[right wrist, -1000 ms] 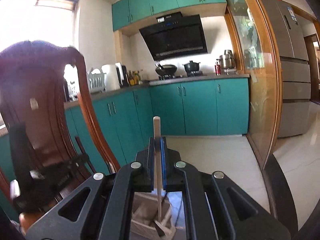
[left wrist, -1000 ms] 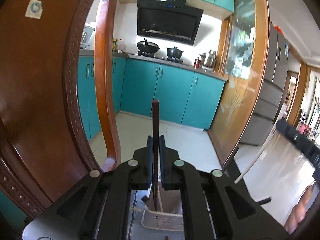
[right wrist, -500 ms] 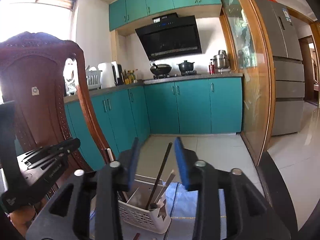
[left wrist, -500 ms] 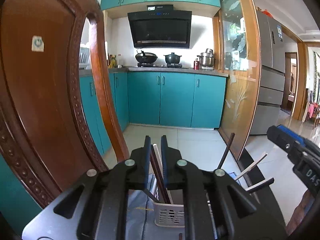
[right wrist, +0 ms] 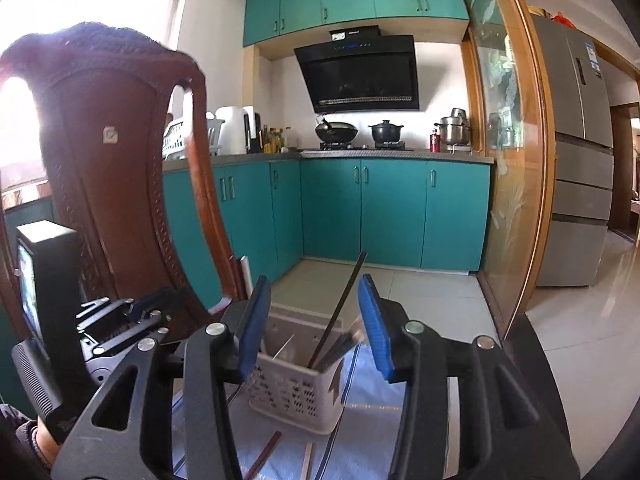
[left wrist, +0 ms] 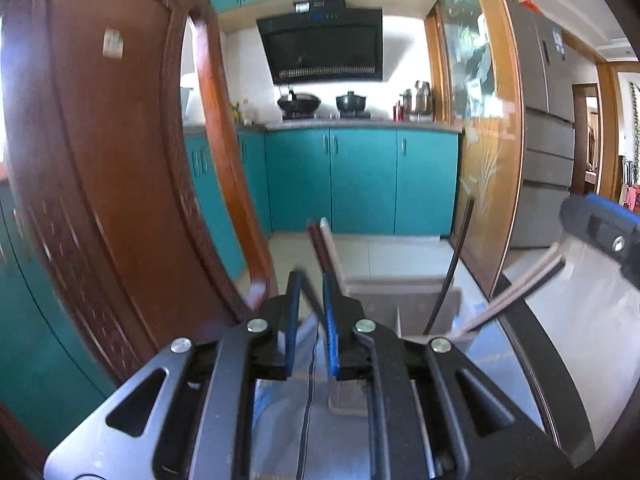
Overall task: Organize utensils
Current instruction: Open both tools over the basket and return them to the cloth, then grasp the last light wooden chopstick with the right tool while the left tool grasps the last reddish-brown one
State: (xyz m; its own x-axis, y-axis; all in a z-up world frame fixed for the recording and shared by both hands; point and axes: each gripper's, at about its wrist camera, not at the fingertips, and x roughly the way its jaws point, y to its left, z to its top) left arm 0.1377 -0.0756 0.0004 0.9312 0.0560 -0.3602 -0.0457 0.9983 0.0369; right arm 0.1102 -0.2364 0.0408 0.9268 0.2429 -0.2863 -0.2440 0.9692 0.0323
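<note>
chair back point(right wrist: 120, 184) close left of basket point(right wrist: 296, 396)

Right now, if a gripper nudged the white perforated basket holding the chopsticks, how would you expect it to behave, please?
The white basket looks like thin perforated plastic, so probably light and apt to slide on the striped cloth. The chopsticks lean well above its rim, so a high push might tip it. Its walls may flex slightly.

Each camera sits on its own tool and looks forward, a little down. Both are close to the white basket point(right wrist: 296, 396) and share the chair point(left wrist: 100, 184) and the green cupboards point(right wrist: 392, 212) far behind.
</note>
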